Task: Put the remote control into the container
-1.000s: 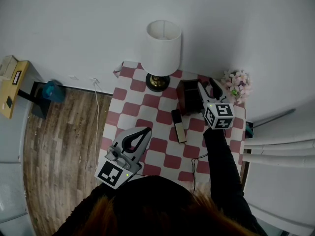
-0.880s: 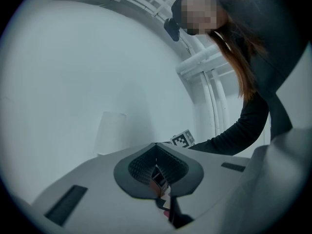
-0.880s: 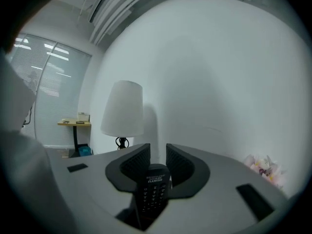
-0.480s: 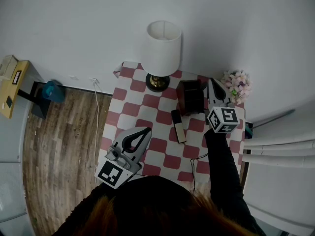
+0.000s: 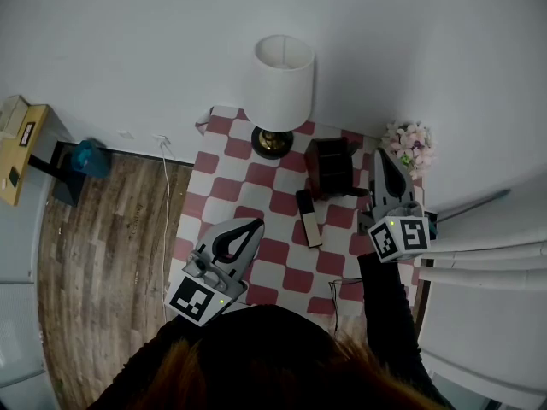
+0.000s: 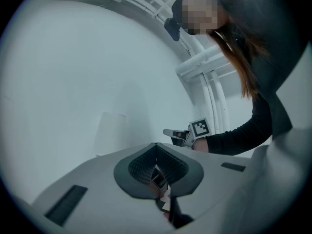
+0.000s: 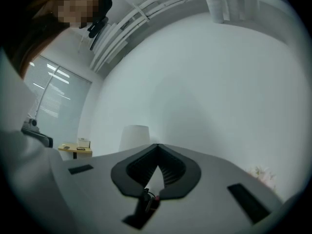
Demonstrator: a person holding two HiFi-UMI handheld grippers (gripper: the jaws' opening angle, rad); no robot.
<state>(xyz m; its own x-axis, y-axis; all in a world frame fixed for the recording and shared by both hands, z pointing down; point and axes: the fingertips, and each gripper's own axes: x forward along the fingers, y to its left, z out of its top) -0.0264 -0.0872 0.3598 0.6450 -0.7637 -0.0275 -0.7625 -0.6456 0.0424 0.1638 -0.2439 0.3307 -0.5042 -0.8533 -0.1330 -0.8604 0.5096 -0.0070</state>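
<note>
The remote control (image 5: 310,219), black at its far end and beige nearer me, lies flat on the checked table (image 5: 224,188) just in front of the dark brown container (image 5: 332,167). My right gripper (image 5: 382,155) hangs shut and empty to the right of the container, above the table's right edge; its jaws meet in the right gripper view (image 7: 157,145). Over the table's near left corner my left gripper (image 5: 255,224) is held level, shut with nothing in it (image 6: 156,144). The left gripper view also catches the right gripper (image 6: 181,135). The container's inside is dark and hidden.
A white-shaded lamp (image 5: 279,92) stands at the table's far edge. Pink flowers (image 5: 410,145) sit at the far right corner. A thin cable (image 5: 346,274) crosses the near right. Wooden floor, a blue object (image 5: 91,157) and a small yellow table (image 5: 22,142) lie to the left.
The right gripper stood open over the container; it has shut, risen and drawn away to the right. The remote control and the left gripper have stayed put.
</note>
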